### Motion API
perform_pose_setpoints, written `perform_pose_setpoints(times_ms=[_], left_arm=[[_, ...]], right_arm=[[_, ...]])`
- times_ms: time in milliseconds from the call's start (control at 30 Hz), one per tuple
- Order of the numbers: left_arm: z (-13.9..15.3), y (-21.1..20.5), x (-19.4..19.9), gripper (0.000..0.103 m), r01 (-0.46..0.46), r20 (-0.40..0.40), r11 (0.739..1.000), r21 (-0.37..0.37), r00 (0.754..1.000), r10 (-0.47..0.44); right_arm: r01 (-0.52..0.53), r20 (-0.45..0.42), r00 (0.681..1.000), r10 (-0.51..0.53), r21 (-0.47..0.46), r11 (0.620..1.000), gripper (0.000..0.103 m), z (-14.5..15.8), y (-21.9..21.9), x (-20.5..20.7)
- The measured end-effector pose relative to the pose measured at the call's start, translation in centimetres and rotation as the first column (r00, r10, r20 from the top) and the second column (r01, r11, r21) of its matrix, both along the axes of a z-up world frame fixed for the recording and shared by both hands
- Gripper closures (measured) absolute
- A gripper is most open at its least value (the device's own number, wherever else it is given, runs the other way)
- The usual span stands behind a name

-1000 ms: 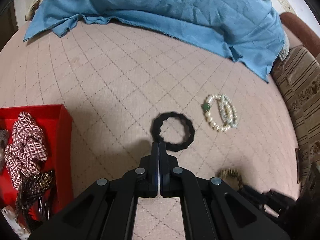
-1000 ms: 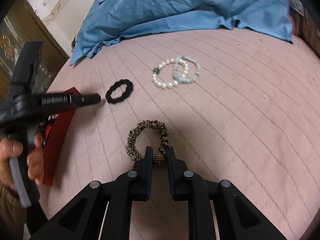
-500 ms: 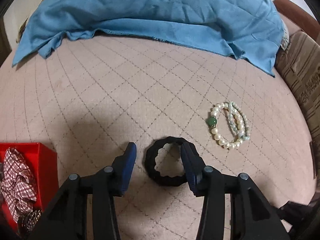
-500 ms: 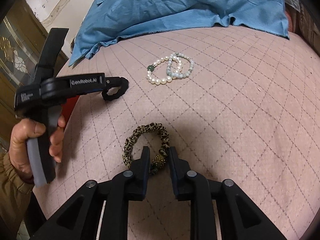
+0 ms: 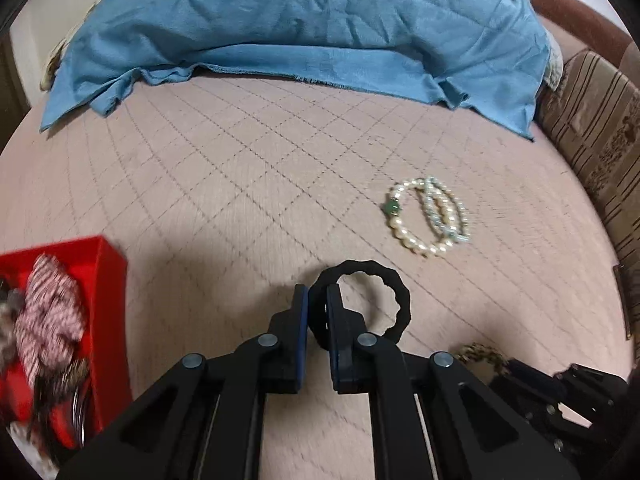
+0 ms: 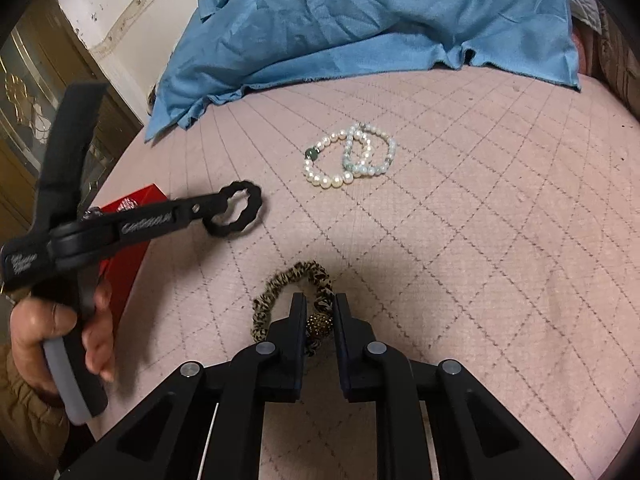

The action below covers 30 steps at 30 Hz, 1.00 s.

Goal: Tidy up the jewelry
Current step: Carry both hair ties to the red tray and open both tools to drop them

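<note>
My left gripper is shut on the near-left rim of a black wavy hair tie, which looks lifted slightly off the pink quilt; it also shows in the right wrist view. My right gripper is shut on a leopard-print scrunchie at its gold bead. Pearl bracelets with a green bead lie further back; they also show in the right wrist view. A red box at the left holds a plaid scrunchie.
A blue cloth covers the back of the quilted bed. A striped sofa arm borders the right side. A wooden cabinet stands at the left in the right wrist view.
My left gripper opened, moved forward over the black hair tie and closed on its rim. My right gripper stayed on the leopard scrunchie.
</note>
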<state>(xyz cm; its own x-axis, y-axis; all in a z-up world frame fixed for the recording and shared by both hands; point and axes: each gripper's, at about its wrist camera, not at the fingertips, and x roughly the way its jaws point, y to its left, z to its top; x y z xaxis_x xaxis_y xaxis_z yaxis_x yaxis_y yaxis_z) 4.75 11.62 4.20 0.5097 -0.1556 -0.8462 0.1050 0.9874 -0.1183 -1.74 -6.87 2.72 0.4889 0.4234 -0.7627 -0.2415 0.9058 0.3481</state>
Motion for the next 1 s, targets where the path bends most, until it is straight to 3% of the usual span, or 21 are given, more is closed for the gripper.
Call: perform_pose_setpoints(times_ms=[333,1000], left_arm=[[4.8,0.4,-6.5,0.095,-0.036,0.056,0.997,-0.073,0.998,0.04],[10.5,3.1,-16.8,0.094,-0.171,0.174,0.985,0.012,0.971,0.166]], right_arm=[[0.017,0.047,0.999,-0.019,0.042,0.999,0.089,3.1,-0.5,-2.5],[-0.019,0.148,0.989,0.01,0.064,0.998,0.089,8.5,1.1,-9.1]])
